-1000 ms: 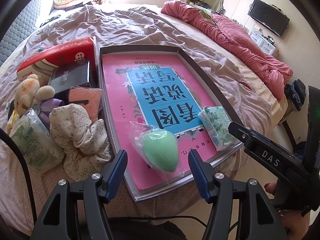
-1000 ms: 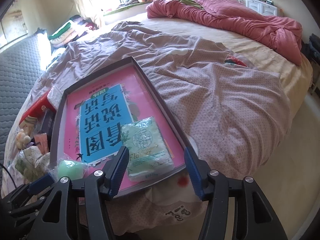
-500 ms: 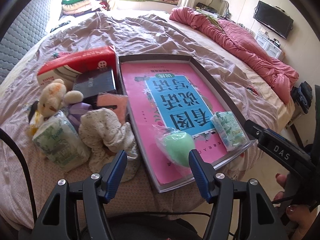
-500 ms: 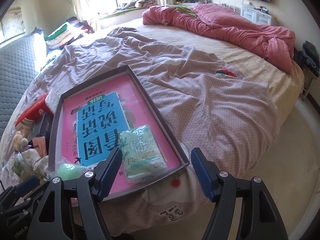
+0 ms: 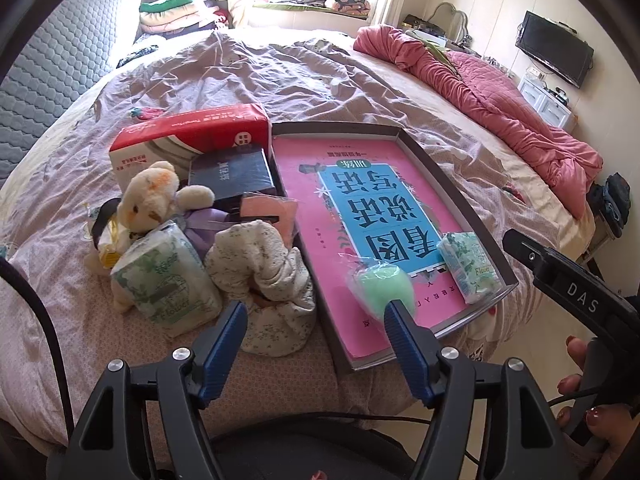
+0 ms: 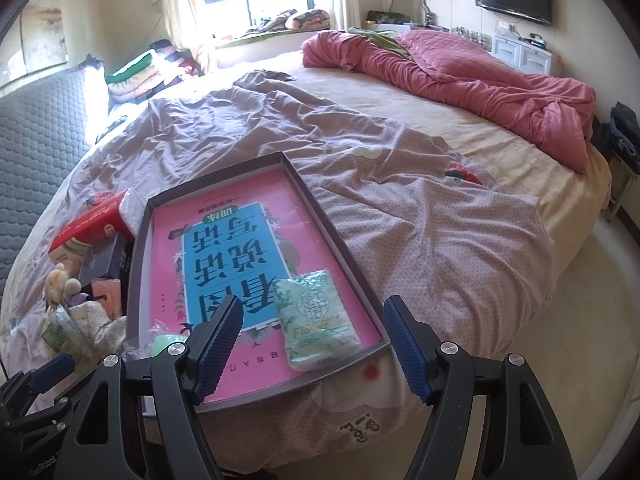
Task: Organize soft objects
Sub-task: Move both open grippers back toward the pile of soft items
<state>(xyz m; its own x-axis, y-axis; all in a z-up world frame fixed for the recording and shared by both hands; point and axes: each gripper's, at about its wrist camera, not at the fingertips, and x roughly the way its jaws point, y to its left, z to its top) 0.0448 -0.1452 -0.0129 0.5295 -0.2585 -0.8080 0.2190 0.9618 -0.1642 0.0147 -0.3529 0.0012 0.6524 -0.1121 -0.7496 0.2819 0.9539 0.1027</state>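
Note:
A dark-rimmed tray with a pink and blue printed sheet in it lies on the bed. In its near end are a green sponge in a clear bag and a green tissue pack. Left of the tray sit a teddy bear, a second tissue pack and a floral cloth. My left gripper hovers above the tray's near left corner, its jaws opening, holding nothing. My right gripper stands open above the tissue pack, clear of it.
A red tissue box, a dark box and a pink packet crowd the tray's left side. A rumpled red quilt lies at the far right of the bed. The bed edge and floor are to the right.
Both grippers have pulled back and up from the tray, so the sponge and the pack look smaller. Both pairs of jaws have widened, the right one more.

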